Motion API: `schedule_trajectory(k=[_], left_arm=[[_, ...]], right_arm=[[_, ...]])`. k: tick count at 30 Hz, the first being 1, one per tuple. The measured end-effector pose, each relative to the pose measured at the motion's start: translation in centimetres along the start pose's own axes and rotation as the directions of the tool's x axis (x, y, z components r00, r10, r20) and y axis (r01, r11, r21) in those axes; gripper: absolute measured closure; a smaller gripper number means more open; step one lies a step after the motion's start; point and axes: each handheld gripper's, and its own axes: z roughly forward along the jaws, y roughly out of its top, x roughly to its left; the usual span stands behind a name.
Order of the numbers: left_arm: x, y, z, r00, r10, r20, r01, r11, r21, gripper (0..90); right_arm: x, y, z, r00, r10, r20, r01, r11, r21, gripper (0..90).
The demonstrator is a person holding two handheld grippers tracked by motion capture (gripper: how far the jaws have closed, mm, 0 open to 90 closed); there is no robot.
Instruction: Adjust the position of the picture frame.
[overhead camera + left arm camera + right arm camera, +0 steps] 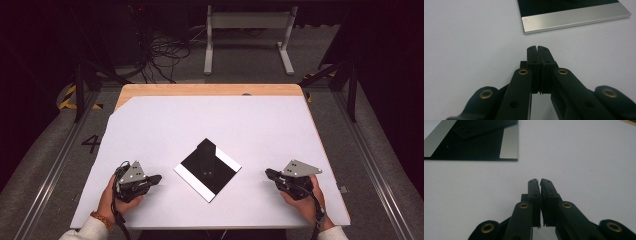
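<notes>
Two claws rest closed and empty on our white surface [165, 120]: left claw [157, 178] at nine o'clock of the plate [207, 169], right claw [269, 174] at three. We judge the reach not begun; next, open and close in. Nothing blocks us.

A flat square plate [207, 170], glossy black in the middle with a brushed silver metal strip along two opposite edges, lies flat on the white table sheet. It is turned corner-on like a diamond, near the front centre of the table. A dark flat piece with small holes rests on its black middle.
</notes>
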Motion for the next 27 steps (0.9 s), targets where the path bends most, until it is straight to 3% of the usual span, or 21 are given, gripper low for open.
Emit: schedule_trajectory(k=[10,17,27], left_arm=[[0.0,1.4,1.4,0.999,0.044,0.011,-0.044,0.9989,0.017,88.7],[0.7,2.1,2.2,0.9997,0.024,0.002,-0.024,0.9997,0.005,88.7],[1.9,3.4,3.7,0.9998,-0.002,-0.018,0.002,0.9999,0.013,88.9]], right_arm=[[1.3,2.8,2.9,0.9983,-0.029,-0.05,0.029,1.0,-0.005,90.0],[1.9,3.9,5.1,0.9977,-0.028,-0.062,0.028,1.0,0.007,90.0],[2.3,3.6,5.6,0.9965,-0.034,-0.076,0.036,0.999,0.027,90.0]])
